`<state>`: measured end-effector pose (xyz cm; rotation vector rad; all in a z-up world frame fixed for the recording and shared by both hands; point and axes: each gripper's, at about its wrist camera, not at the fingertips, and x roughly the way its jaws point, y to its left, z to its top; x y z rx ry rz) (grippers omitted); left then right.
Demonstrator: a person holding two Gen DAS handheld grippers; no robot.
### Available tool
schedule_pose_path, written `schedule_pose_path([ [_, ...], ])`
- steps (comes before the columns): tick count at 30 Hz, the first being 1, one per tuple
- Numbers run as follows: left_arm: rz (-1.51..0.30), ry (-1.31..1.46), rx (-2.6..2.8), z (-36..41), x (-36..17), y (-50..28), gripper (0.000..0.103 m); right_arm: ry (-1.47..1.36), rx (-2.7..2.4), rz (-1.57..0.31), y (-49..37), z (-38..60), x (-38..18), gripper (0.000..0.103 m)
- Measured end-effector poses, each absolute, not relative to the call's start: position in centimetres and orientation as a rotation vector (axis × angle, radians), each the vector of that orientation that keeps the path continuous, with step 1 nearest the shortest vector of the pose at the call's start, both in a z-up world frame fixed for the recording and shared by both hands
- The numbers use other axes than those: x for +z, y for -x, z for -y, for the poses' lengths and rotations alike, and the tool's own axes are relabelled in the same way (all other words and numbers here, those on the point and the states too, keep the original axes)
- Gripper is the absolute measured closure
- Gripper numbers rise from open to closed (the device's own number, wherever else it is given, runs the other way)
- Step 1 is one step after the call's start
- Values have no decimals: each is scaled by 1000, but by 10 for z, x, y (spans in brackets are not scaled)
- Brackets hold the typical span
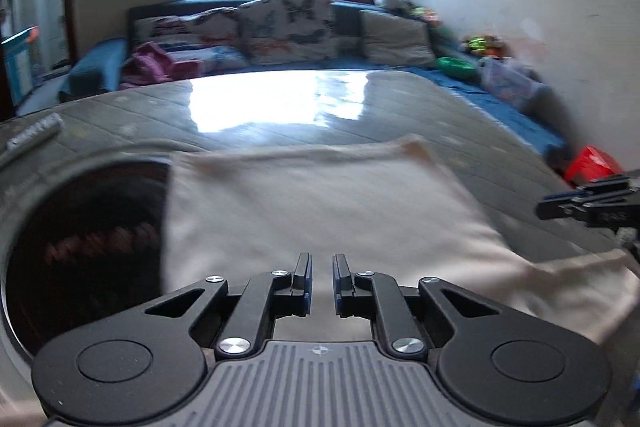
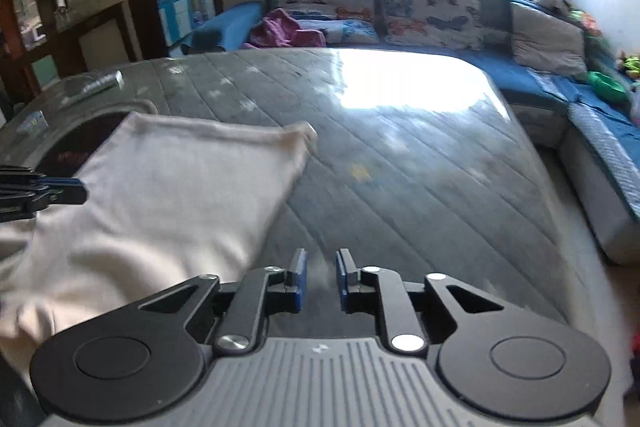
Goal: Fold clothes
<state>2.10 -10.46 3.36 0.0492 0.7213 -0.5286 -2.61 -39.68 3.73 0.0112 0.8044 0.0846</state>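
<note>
One cream cloth [image 1: 320, 211] lies spread flat on the grey quilted table [image 2: 420, 167], straight ahead of the left tongs [image 1: 321, 279] and to the left of the right tongs [image 2: 319, 279]. Both tongs are a little open, a narrow gap between the blue pads, and they hold nothing. Beyond the tongs I count three cushions: two with butterflies [image 2: 428, 11] and one plain grey [image 2: 548, 41]. One purple garment [image 2: 284, 29] lies on the blue sofa [image 2: 540, 83]. A small box [image 2: 94, 85] has writing, too blurred to read.
</note>
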Motion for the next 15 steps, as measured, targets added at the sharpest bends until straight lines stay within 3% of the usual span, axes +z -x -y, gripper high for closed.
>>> schedule_pose_path([
  [3, -715, -44, -577, 110, 32, 12, 91, -27, 26, -795, 59, 408, 35, 84],
  [6, -700, -55, -614, 110, 34, 38, 91, -42, -32, -785, 92, 420, 33, 77],
  [15, -738, -70, -706, 115, 38, 89, 91, -117, -221, -767, 171, 454, 19, 76],
])
